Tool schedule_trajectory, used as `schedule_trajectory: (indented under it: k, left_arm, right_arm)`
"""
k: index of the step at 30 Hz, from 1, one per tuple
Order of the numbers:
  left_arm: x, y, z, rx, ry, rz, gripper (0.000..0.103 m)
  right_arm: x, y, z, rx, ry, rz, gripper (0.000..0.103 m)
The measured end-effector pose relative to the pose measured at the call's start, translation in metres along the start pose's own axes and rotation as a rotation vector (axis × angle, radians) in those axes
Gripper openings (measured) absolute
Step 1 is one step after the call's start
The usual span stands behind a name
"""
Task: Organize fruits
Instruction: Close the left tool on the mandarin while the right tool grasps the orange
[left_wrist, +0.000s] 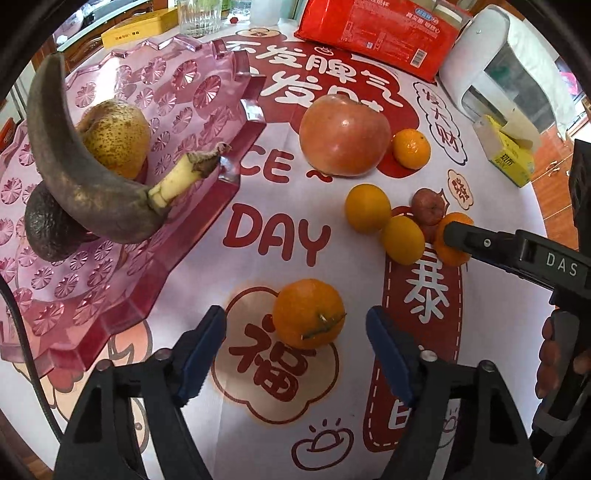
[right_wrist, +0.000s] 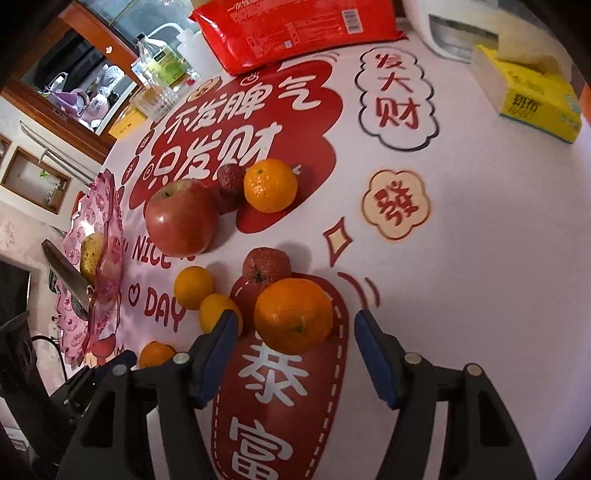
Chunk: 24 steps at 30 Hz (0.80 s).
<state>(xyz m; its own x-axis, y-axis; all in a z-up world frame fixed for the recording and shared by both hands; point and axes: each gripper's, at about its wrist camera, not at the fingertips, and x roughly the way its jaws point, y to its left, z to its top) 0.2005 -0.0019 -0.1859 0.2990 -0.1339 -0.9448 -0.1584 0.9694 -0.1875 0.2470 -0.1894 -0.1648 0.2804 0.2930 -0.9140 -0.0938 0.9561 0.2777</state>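
Note:
A pink glass fruit tray (left_wrist: 207, 122) at the left holds a blackened banana (left_wrist: 74, 184), a speckled pear (left_wrist: 114, 136) and an avocado (left_wrist: 48, 232). On the table lie a big red apple (left_wrist: 343, 134), small oranges and mandarins. My left gripper (left_wrist: 295, 332) is open, its fingers either side of a stemmed mandarin (left_wrist: 308, 314). My right gripper (right_wrist: 293, 328) is open around another mandarin (right_wrist: 293, 315); it also shows in the left wrist view (left_wrist: 452, 236). The tray shows edge-on in the right wrist view (right_wrist: 107, 236).
A red packet (left_wrist: 376, 33), a white appliance (left_wrist: 491, 70) and a yellow tissue box (left_wrist: 509, 155) stand at the back right. A glass (left_wrist: 199, 14) and yellow box (left_wrist: 136, 26) stand behind the tray. Two yellow oranges (left_wrist: 384, 225) and a small wrinkled red fruit (left_wrist: 426, 206) lie between the grippers.

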Motion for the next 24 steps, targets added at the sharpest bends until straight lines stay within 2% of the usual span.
schedule_trajectory:
  k: [4,8,13,24]
  left_arm:
    - [0.005,-0.001,0.001,0.005,0.016,-0.004,0.062]
    - [0.01,-0.007,0.004,0.031,0.004,0.007,0.056]
    - [0.012,-0.011,0.006,0.054,-0.007,-0.007,0.04]
    - [0.012,-0.013,0.005,0.061,-0.009,-0.014,0.038]
  right_arm:
    - [0.008,0.002,0.0,-0.006,0.017,-0.003,0.056]
    - [0.011,0.006,0.002,-0.027,0.018,-0.028,0.05]
    - [0.014,0.011,0.003,-0.074,0.011,-0.069,0.046]
    - [0.013,0.015,0.0,-0.094,0.018,-0.094,0.045]
